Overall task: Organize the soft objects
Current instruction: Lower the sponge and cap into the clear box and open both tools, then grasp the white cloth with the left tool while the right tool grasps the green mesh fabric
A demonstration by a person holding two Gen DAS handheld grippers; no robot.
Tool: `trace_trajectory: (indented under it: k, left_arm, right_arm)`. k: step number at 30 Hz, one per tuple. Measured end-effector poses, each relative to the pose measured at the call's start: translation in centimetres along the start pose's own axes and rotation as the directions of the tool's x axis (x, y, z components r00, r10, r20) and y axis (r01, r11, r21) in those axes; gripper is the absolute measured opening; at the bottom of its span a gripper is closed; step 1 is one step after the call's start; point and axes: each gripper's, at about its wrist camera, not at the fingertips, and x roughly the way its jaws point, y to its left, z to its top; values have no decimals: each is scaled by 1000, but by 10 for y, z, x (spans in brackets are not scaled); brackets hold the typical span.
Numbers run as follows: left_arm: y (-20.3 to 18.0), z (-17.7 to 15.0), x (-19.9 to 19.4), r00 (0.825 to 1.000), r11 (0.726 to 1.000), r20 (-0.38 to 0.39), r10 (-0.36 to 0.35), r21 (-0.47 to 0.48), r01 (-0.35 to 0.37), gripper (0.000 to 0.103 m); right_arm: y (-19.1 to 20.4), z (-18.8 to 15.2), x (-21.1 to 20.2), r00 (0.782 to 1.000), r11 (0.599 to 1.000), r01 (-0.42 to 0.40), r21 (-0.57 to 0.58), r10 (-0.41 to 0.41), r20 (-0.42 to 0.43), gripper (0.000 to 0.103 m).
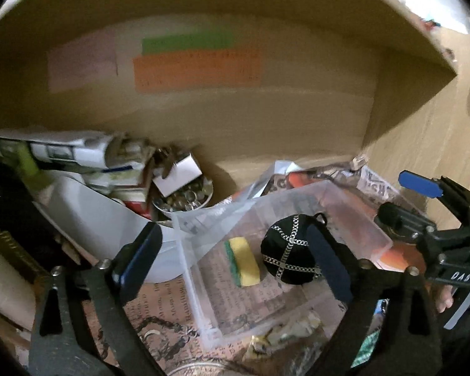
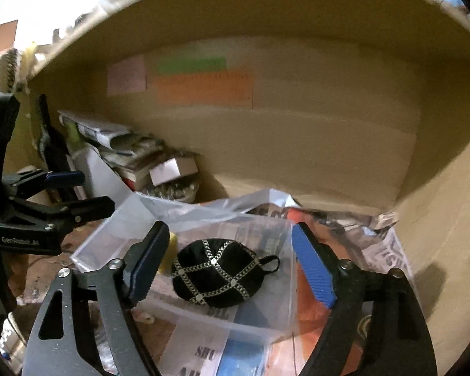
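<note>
A clear plastic bin (image 1: 354,206) (image 2: 116,235) stands on newspaper inside a wooden shelf. In it lie a yellow and green sponge (image 1: 242,261) and a black soft ball with a silver chain pattern (image 1: 289,250) (image 2: 217,272). My left gripper (image 1: 235,263) is open and empty, its fingers on either side of the sponge and ball above the bin. My right gripper (image 2: 232,266) is open and empty, its fingers on either side of the ball. The sponge is mostly hidden behind the left finger in the right wrist view (image 2: 169,247).
A white container (image 1: 94,216) stuffed with papers and boxes stands at the left. A bowl of small beads (image 1: 185,200) sits behind it. A clear plastic bag (image 2: 222,206) lies behind the bin. Shelf walls (image 1: 423,144) close in on the right and back.
</note>
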Motion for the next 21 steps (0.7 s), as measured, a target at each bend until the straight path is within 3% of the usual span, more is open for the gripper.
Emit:
trace_trajectory:
  k: [9,15,21]
  left_arm:
    - [-8,-35,-42,999,1000,35,13,7,-13,102]
    - [-8,-70,-47,999,1000,-29,15,-15,-15,102]
    - [-11,-108,-40,993,1000,-115,8,-16,-9,102]
  right_arm:
    - [13,-21,-43,999,1000,-15,7,14,50,83]
    - [18,-49,-57,999,999,-38,37,37,16,83]
    - [22,-83,-54,995,995,-62,79,67,-74,83]
